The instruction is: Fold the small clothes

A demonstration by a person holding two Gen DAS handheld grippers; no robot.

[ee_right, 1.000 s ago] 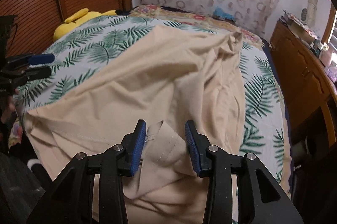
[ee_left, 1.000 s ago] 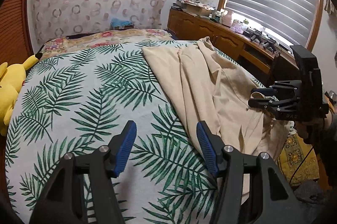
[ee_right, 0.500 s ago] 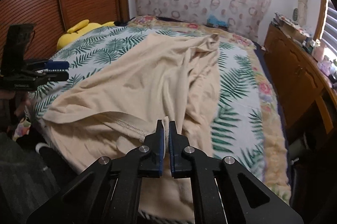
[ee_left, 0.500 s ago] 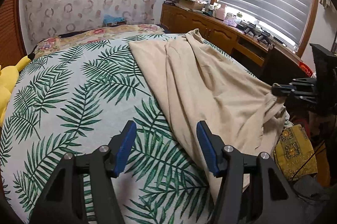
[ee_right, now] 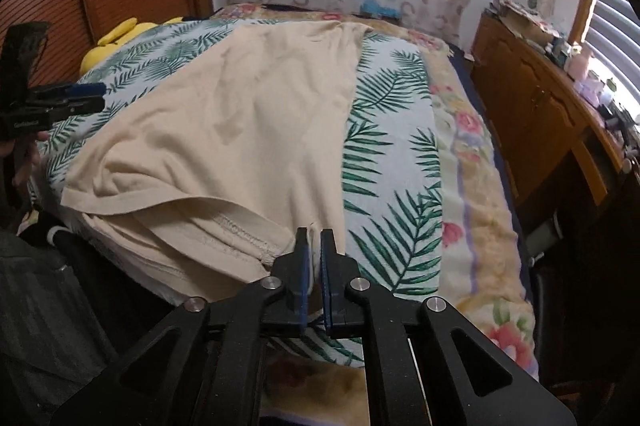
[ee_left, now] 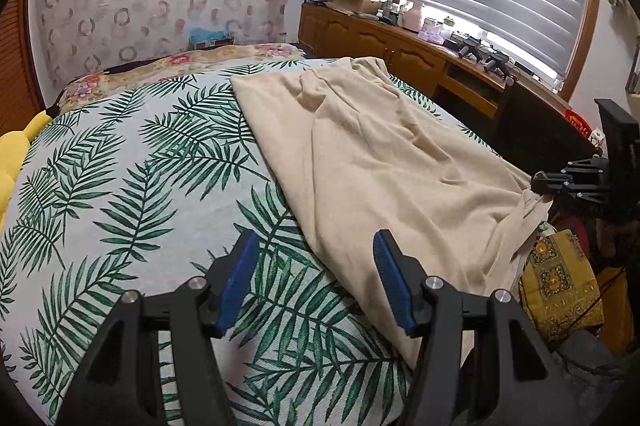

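One corner of the beige garment (ee_right: 224, 113), spread on the bed (ee_left: 120, 185), is pinched in the right claw (ee_right: 315, 238). Left claw (ee_left: 316, 258) hovers agape, empty; next it should grip the near hem.

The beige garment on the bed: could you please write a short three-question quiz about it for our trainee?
1. True or false: the right gripper is shut on the beige garment.
2. Which gripper stands open over the palm-leaf bedspread? A) left gripper B) right
3. Fill in: the toy at the bedspread's far left edge is coloured ____.

Key: 1 true; 2 A; 3 yellow.
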